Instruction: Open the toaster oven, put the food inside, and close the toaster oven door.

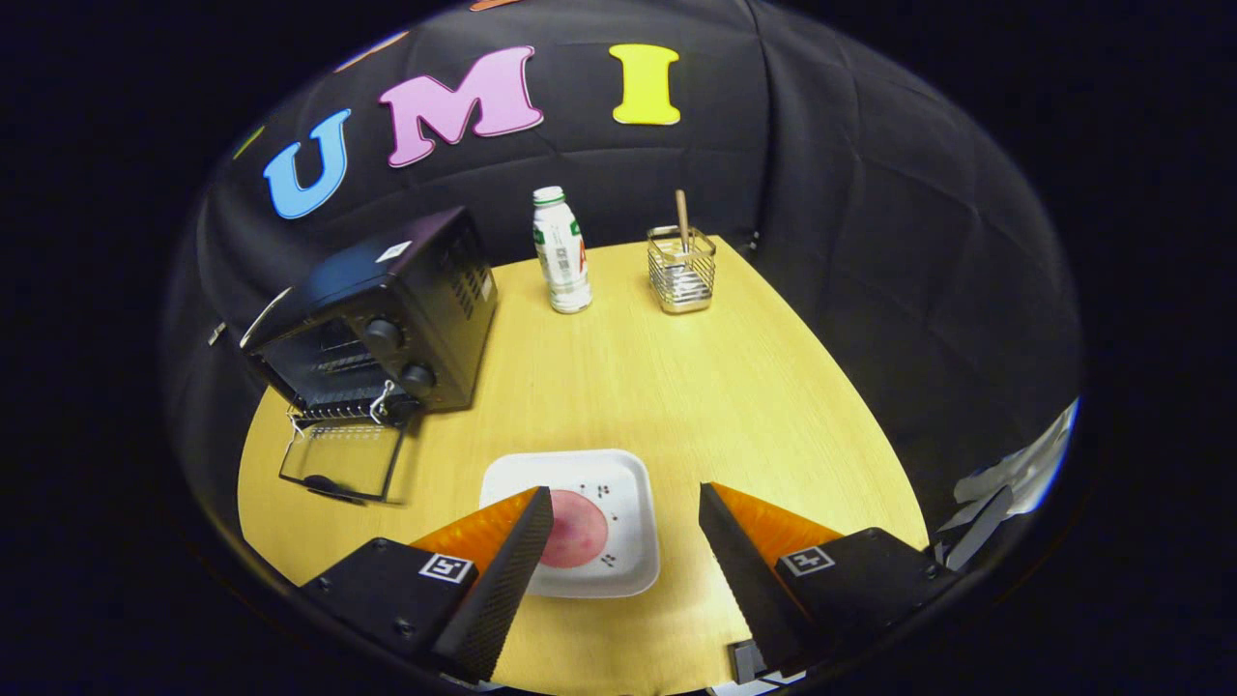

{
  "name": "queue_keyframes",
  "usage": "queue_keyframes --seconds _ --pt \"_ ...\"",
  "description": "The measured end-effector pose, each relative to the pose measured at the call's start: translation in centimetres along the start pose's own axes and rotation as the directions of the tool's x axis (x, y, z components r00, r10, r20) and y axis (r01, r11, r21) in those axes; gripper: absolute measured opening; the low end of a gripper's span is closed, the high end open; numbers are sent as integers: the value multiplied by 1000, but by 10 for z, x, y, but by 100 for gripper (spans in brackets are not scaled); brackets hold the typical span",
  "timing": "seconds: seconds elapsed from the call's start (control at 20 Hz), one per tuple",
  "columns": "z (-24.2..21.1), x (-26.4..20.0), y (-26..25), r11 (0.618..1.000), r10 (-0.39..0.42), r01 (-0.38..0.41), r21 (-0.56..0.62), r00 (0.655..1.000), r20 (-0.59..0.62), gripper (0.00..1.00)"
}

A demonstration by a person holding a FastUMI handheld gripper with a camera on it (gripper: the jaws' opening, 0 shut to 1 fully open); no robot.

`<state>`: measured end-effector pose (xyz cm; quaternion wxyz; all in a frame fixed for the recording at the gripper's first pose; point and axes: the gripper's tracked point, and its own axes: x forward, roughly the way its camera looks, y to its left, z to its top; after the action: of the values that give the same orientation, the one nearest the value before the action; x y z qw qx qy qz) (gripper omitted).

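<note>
With the jaws of the gripper [626, 527] held wide above the white plate [633, 483], on which the pink round food [577, 530] lies, near the open toaster oven [372, 324], the thin slice could be pushed across the plate if pinched unevenly.

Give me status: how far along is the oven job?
Done: toaster oven door is already down, open. In hand: gripper open, one finger over the white plate, pink food on it ungrasped. Left: grab food, put it inside, close the door.
</note>
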<state>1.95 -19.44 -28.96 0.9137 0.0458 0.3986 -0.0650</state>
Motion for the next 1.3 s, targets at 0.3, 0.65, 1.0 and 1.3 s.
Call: queue_keyframes --seconds 0.3,0.65,1.0,1.3 --pt "-51 34 -7 997 55 -64 -42 979 -198 99" --pt "-75 52 -8 991 63 -97 -88 942 -330 73" --pt "-79 57 -12 997 78 -83 7 911 -405 14" --pt "-81 55 -11 983 176 -134 126 888 -425 5"
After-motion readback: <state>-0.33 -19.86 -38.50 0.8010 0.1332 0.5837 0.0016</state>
